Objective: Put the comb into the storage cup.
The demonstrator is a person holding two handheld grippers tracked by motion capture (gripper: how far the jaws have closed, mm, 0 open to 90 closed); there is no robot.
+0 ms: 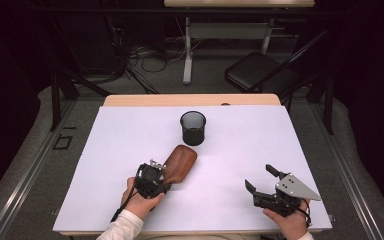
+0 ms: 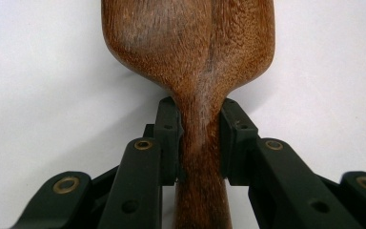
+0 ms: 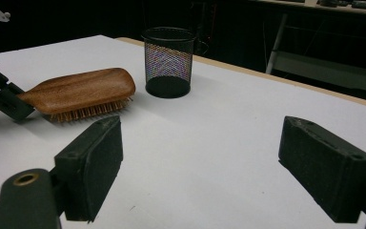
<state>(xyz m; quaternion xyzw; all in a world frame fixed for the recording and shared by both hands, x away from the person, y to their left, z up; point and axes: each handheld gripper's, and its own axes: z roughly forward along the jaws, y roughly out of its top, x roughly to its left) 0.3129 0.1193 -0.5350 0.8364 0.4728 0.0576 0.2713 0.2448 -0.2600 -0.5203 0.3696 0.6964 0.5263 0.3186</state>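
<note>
Bristles face the counter (image 1: 130, 135), so the hairbrush (image 1: 180, 162) shows mostly its wooden back. The left tool (image 1: 156, 176) clamps its handle; the right tool (image 1: 261, 179) gapes empty.

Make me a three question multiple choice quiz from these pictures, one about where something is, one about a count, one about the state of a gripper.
1. Where does the mesh cup stand?
A. beyond the hairbrush
B. at the near edge
C. on the chair

2. How many things lie on the white table apart from the grippers?
A. one
B. two
C. four

3. The left gripper is:
A. open and empty
B. shut on the cup
C. shut on the hairbrush

Answers: 1 A, the cup sits farther back. 2 B, cup and brush. 3 C, both jaws press the brush's neck; the right gripper gapes empty.
</note>
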